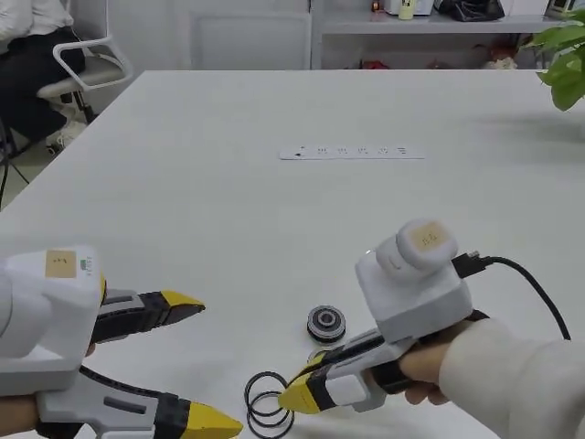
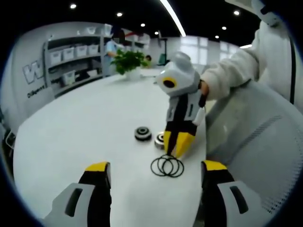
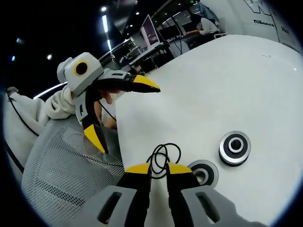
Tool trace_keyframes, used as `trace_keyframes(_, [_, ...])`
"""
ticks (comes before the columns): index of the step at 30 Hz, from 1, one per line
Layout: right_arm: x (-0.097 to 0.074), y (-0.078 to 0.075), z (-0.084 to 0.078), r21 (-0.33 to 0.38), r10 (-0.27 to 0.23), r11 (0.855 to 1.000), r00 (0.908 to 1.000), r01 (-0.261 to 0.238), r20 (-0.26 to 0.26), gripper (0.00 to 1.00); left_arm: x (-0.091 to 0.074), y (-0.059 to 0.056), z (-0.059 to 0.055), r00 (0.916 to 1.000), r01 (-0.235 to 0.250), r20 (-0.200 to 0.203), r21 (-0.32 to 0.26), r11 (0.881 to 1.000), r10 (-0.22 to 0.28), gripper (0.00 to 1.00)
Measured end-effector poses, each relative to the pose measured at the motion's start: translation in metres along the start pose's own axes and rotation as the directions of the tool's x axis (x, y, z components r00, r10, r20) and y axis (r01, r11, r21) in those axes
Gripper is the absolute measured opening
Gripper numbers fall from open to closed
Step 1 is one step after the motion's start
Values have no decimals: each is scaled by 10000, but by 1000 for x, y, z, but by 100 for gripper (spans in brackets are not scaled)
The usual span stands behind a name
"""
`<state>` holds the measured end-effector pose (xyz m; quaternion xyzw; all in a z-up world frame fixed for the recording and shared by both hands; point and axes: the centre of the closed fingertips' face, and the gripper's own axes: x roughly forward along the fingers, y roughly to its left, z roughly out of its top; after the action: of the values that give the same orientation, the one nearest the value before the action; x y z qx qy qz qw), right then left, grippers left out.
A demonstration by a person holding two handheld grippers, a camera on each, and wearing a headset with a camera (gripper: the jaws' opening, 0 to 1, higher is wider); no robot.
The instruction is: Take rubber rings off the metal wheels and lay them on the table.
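Three black rubber rings [image 1: 268, 403] lie overlapping on the white table [image 1: 274, 210], also seen in the left gripper view [image 2: 166, 166] and the right gripper view [image 3: 164, 155]. My right gripper [image 1: 292, 395] hovers right at their edge with its jaws drawn together, only a thin gap between them [image 3: 158, 169]; I cannot tell whether a ring is pinched. One metal wheel [image 1: 326, 322] stands clear. A second wheel [image 3: 203, 172] sits beside my right jaw, partly covered in the head view. My left gripper [image 1: 206, 361] is open, nothing between its jaws, a short way left of the rings.
A white power strip [image 1: 352, 152] lies mid-table. A green plant [image 1: 562, 64] stands at the far right edge. An office chair [image 1: 87, 69] with a seated person is at the far left. A black cable [image 1: 530, 283] trails from my right gripper.
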<state>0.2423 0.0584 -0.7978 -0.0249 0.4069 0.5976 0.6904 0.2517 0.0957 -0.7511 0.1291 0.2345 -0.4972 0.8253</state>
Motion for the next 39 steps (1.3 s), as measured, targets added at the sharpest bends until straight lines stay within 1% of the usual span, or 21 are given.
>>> trace_keyframes(2, [1, 1, -2, -317, -9, 9995, 9999, 5, -126, 10, 0, 0, 0, 10000, 6, -9, 6, 10000, -6, 79])
trace_keyframes(8, [2, 2, -1, -661, -26, 9978, 9999, 14, -170, 12, 0, 0, 0, 10000, 13, -11, 13, 10000, -13, 79])
trace_keyframes(11, [3, 4, -1, -1029, -48, 9947, 9998, 28, -191, 14, 0, -1, 0, 10000, 22, -16, 21, 10000, -22, 79])
trace_keyframes(14, [4, 6, -1, -1218, -11, 9926, 9997, -18, -234, 16, 1, -1, 0, 10000, 29, -40, 21, 10000, -29, 79])
trace_keyframes(19, [5, 6, 0, -1659, -145, 9861, 9994, 92, -307, 18, 0, -1, 0, 10000, 35, -46, 51, 10000, -35, 79])
trace_keyframes(22, [5, 6, 1, -1827, -214, 9830, 9994, 159, -277, 21, 0, -1, -1, 10000, 25, -70, 53, 10000, -24, 79])
trace_keyframes(25, [5, 6, 1, -1878, -224, 9821, 9993, 163, -303, 21, 0, -1, -1, 10000, 31, -72, 73, 10000, -30, 79])
trace_keyframes(30, [7, 8, 0, -1961, -133, 9806, 9992, 58, -370, 23, 0, 0, -1, 10000, 16, -90, 66, 10000, -16, 79])
trace_keyframes(34, [9, 13, -3, -2528, -134, 9675, 9984, -11, -556, 27, 0, 0, -1, 10000, 29, -86, 71, 10000, -28, 79])
trace_keyframes(37, [9, 12, -3, -2522, -136, 9677, 9981, -19, -599, 28, 0, 0, -1, 10000, 29, -91, 88, 10000, -28, 79])
trace_keyframes(39, [9, 12, -4, -2617, -170, 9652, 9979, 3, -617, 27, 0, 0, -1, 10000, 22, -90, 97, 10000, -21, 79])
